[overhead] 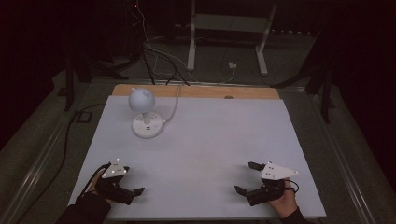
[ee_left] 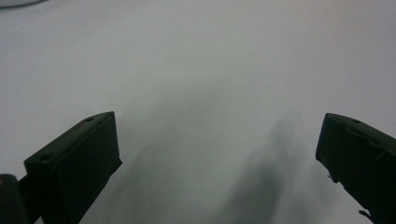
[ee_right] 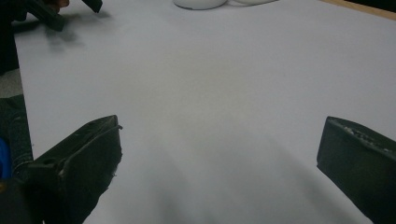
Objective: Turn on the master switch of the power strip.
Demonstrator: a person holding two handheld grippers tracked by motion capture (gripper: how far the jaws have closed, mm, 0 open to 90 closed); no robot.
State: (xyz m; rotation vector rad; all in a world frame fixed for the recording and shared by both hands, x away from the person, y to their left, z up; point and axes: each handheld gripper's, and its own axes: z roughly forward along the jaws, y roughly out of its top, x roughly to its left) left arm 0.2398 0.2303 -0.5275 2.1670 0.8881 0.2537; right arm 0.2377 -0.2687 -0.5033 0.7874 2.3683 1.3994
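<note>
A wide bench (overhead: pixel 201 154) covered with a pale grey-white sheet takes most of the high view; a strip of its light wooden top (overhead: pixel 252 92) shows along the far edge. Around it the room is dark, with a white metal frame (overhead: pixel 229 28) standing on the floor behind the bench and several cables lying near it.

On the far left part of the bench stands a small white lamp with a round ball-shaped head and a flat round base (overhead: pixel 145 116). A thin white cord (overhead: pixel 175 105) runs from the base toward the far edge of the bench. The lamp is well apart from both hands.

The left hand-held gripper (overhead: pixel 136 192) rests at the near left corner of the sheet, held by a hand in a dark sleeve. In the left gripper view its two black jaws stand wide apart with nothing between them, only the bare sheet.

The right hand-held gripper (overhead: pixel 246 178) is at the near right side, with a grey three-cornered plate (overhead: pixel 276 171) on top. Its jaws are also spread wide and grasp nothing. In the right gripper view the lamp base (ee_right: pixel 198 3) is at the top edge.
</note>
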